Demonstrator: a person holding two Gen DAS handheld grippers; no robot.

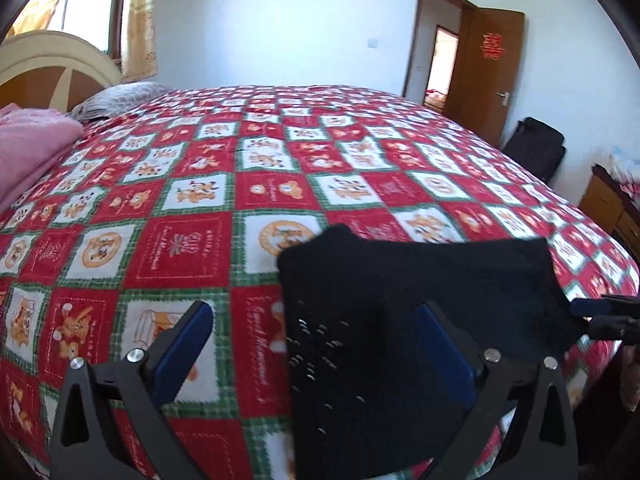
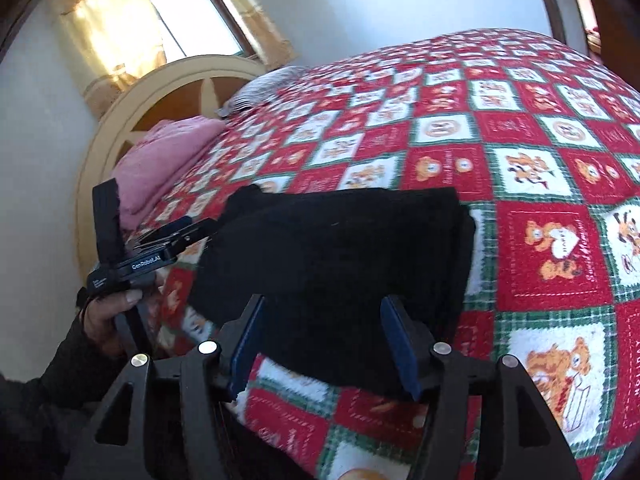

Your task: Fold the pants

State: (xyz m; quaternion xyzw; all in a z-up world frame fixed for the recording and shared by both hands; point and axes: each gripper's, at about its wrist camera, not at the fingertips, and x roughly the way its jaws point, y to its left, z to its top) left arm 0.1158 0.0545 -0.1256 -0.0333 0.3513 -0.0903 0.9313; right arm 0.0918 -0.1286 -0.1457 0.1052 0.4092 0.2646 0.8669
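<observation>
Red-and-white checked quilt (image 1: 200, 184) covered the whole bed, a pink blanket (image 1: 32, 148) bunched near the headboard (image 2: 120, 128). Black pants (image 2: 332, 256) lay on the near part of the quilt, already folded to a compact, roughly rectangular bundle. Long axis ran across both views, side to side between the two grippers.

Left gripper (image 1: 316, 344) stood spread to its widest; nothing pinched. The bundle's left end lay under and ahead of it, one finger (image 1: 188, 344) over bare quilt, the other over black cloth. Whether that finger touched the fabric could not be told.

Right gripper (image 2: 320, 340) was partly spread, with the bundle's near edge lying between its fingers; the pads did not appear to press on it. In the right wrist view, a hand (image 2: 106, 320) in a dark sleeve held the left gripper at the bundle's far-left end.

Judgement: each gripper sat at its own end of the bundle, about equally near. Any further fold would run along that side-to-side axis.
</observation>
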